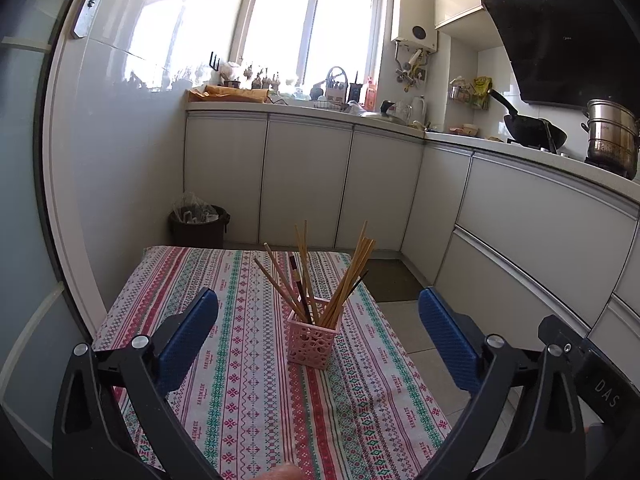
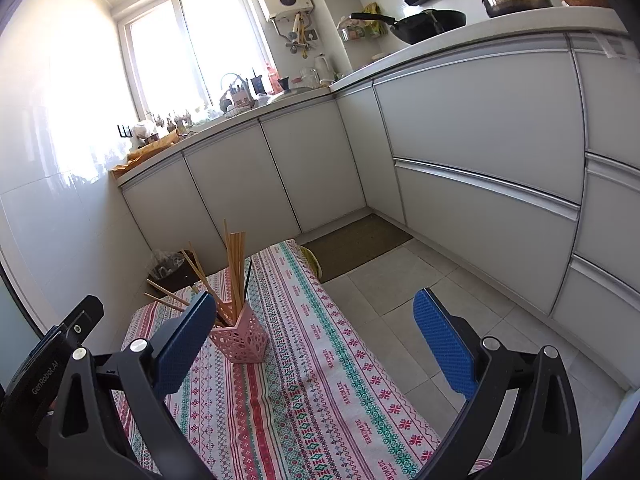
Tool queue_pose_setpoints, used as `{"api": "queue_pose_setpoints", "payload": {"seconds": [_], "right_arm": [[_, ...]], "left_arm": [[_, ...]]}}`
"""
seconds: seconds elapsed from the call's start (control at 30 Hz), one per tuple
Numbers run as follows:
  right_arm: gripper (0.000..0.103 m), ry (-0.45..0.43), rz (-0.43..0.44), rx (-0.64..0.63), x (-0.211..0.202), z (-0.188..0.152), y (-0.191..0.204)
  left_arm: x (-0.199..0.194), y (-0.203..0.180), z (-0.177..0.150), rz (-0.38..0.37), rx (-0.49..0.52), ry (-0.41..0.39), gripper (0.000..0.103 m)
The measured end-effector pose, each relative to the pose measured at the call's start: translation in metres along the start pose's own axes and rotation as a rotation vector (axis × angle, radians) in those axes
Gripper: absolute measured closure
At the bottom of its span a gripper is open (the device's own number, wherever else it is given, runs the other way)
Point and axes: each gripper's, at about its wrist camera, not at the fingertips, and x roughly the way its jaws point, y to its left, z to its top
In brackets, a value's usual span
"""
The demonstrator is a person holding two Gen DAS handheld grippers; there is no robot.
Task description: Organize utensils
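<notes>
A pink perforated holder [image 1: 313, 336] stands upright on the table with the patterned cloth [image 1: 248, 392]. Several wooden chopsticks [image 1: 352, 272] and a few dark ones lean out of it in all directions. My left gripper [image 1: 318, 332] is open and empty, with the holder seen between its blue pads [image 1: 186, 340]. In the right wrist view the holder [image 2: 240, 336] sits just right of the left blue pad [image 2: 182, 344], with chopsticks [image 2: 234, 264] fanning up. My right gripper [image 2: 316, 340] is open and empty, above the table's right part.
The table [image 2: 320, 380] is small; its right edge drops to the tiled floor [image 2: 400, 312]. White cabinets [image 1: 304, 176] run along the back and right. A dark bin [image 1: 198, 228] stands beyond the table's far left corner. A brown mat [image 2: 356, 244] lies on the floor.
</notes>
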Motion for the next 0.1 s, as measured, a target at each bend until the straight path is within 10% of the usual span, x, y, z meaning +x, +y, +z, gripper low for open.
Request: {"api": "queue_pose_setpoints", "payload": {"seconds": [0.1], "right_arm": [[0.007, 0.002, 0.001, 0.001, 0.0004, 0.0001, 0.0004]], "left_arm": [[0.002, -0.0021, -0.0013, 0.008, 0.015, 0.011, 0.007]]}}
